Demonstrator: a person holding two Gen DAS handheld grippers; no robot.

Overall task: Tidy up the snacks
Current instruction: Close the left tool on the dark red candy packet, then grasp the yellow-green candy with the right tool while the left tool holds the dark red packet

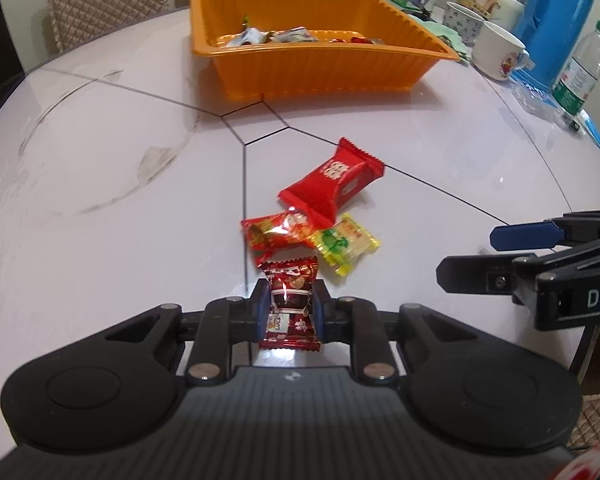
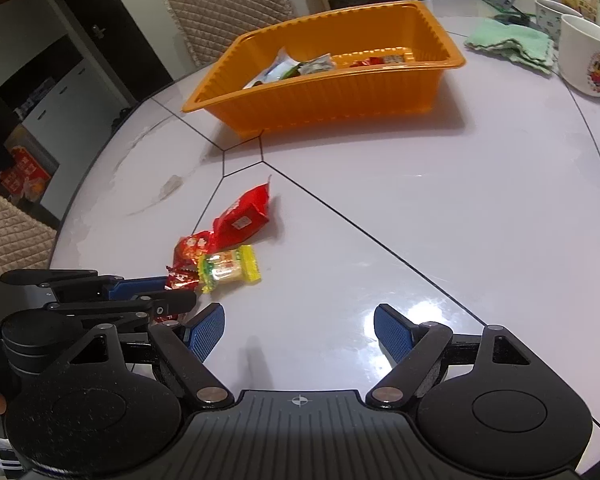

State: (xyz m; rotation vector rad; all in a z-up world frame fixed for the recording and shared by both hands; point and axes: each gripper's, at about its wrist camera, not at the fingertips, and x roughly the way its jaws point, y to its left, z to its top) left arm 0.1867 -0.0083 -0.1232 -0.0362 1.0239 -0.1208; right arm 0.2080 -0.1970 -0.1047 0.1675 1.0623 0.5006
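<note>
My left gripper is shut on a dark red candy packet near the table's front. Just beyond it lie a shiny red wrapper, a yellow-green candy and a larger red packet. The orange tray stands further back with several wrapped snacks inside. My right gripper is open over bare table, nothing between its blue pads. From the right wrist view the left gripper reaches in from the left, its tips at the small pile: yellow-green candy, red packet. The orange tray is behind.
At the table's back right stand white mugs, a blue jug, a clear bottle and a green cloth. Quilted chairs are at the far side. The round table's edge curves close on the left.
</note>
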